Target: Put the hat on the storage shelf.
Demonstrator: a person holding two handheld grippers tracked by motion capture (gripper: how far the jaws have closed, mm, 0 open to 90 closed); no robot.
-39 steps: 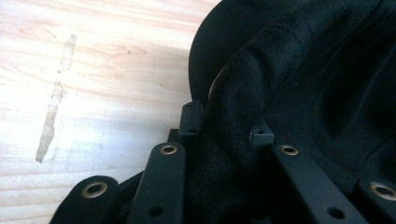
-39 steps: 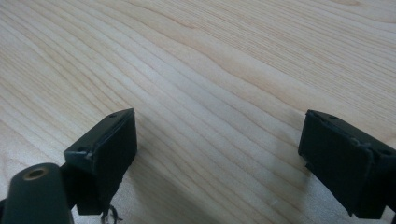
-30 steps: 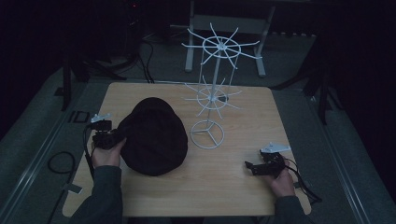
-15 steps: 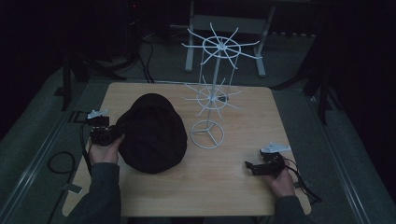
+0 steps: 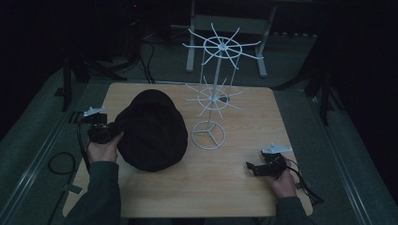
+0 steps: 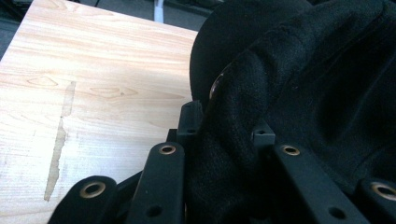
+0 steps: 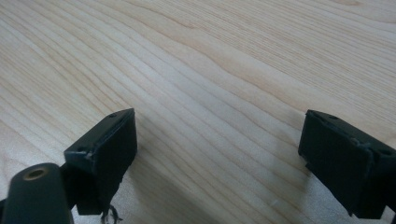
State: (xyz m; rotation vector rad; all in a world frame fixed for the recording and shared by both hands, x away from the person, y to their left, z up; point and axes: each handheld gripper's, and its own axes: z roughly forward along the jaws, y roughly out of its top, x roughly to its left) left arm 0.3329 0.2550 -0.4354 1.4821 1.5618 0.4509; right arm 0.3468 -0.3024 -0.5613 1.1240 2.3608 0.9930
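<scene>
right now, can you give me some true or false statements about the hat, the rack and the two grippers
1. The left gripper is clamped on a fold of the black hat. True.
2. The hat hangs on the white wire rack. False: it lies on the wooden table, left of the rack's base.
3. The right gripper holds the rack's ring base. False: its jaws stand open over bare tabletop with nothing between them.
4. The rack stands upright on the table with nothing hanging on its spokes. True.
5. The right gripper is near the table's front right corner, apart from the hat. True.
</scene>
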